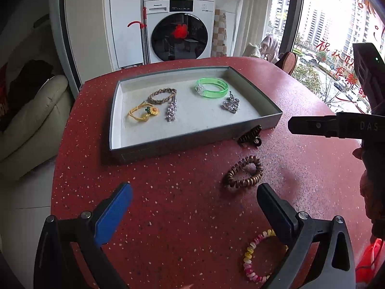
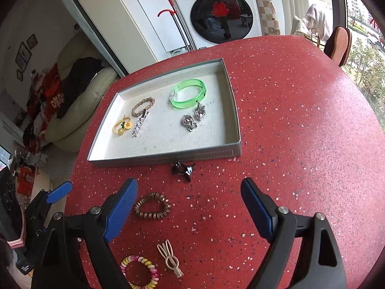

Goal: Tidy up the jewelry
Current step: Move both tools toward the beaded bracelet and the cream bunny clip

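Both grippers, left gripper (image 1: pixel 195 198) and right gripper (image 2: pixel 190 192), hold fingers released, empty; washing machine (image 1: pixel 179 27) reads Panasonic.

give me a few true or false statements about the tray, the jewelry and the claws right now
1. The green bangle lies inside the grey tray. True.
2. The brown spiral hair tie is in the tray. False: it lies on the red table, in front of the tray.
3. The right claw is open and holds nothing. True.
4. The left claw grips the pastel spiral hair tie. False: its jaws are open and empty; the tie lies on the table.
5. The dark claw clip sits on the table just outside the tray's near wall. True.
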